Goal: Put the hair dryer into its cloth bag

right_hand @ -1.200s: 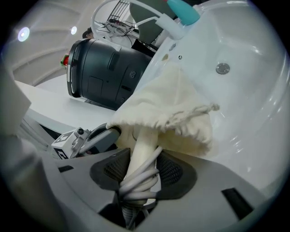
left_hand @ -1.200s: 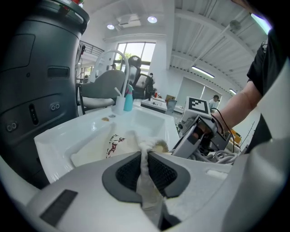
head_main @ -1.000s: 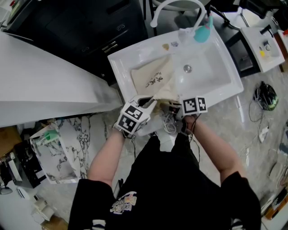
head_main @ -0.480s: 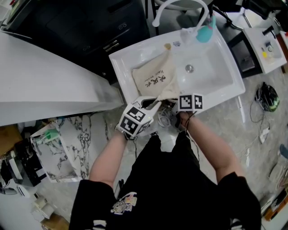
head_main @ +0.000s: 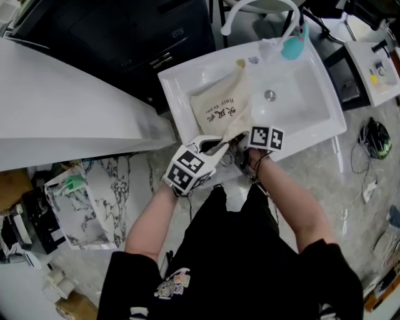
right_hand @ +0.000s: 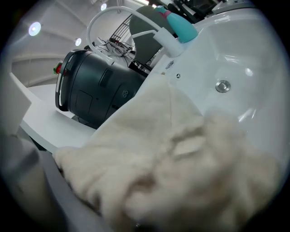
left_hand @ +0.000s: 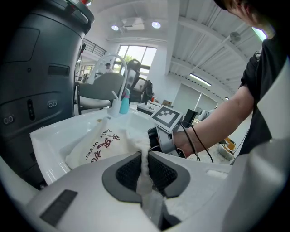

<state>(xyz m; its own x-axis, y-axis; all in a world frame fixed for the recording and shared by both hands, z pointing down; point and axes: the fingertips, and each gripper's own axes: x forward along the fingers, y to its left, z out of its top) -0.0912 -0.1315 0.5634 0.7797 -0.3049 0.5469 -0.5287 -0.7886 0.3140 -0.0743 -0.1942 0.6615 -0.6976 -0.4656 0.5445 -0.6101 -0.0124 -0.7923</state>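
The cream cloth bag (head_main: pixel 220 107) with dark lettering lies in the white sink (head_main: pixel 312 112), its mouth pulled up over the sink's front rim. My left gripper (head_main: pixel 217 146) is shut on the edge of the bag's mouth; a fold of cloth (left_hand: pixel 144 156) stands pinched between its pads. My right gripper (head_main: pixel 245 145) sits just right of it, pushed against the mouth, and cloth (right_hand: pixel 172 158) fills the right gripper view and hides its jaws. The left gripper view shows that gripper (left_hand: pixel 164 136) disappearing behind the raised cloth. The hair dryer itself is not clearly visible.
A white faucet (head_main: pixel 256 9) and a teal bottle (head_main: pixel 294 47) stand at the sink's far rim, the drain (head_main: pixel 269 95) lies right of the bag. A black appliance (head_main: pixel 125 37) stands behind, a white counter (head_main: pixel 62 112) to the left, a marbled box (head_main: pixel 103 200) below it.
My right gripper has moved left and in toward the bag's mouth. The white cord that hung below the sink's rim is mostly out of sight. My left gripper keeps its grip.
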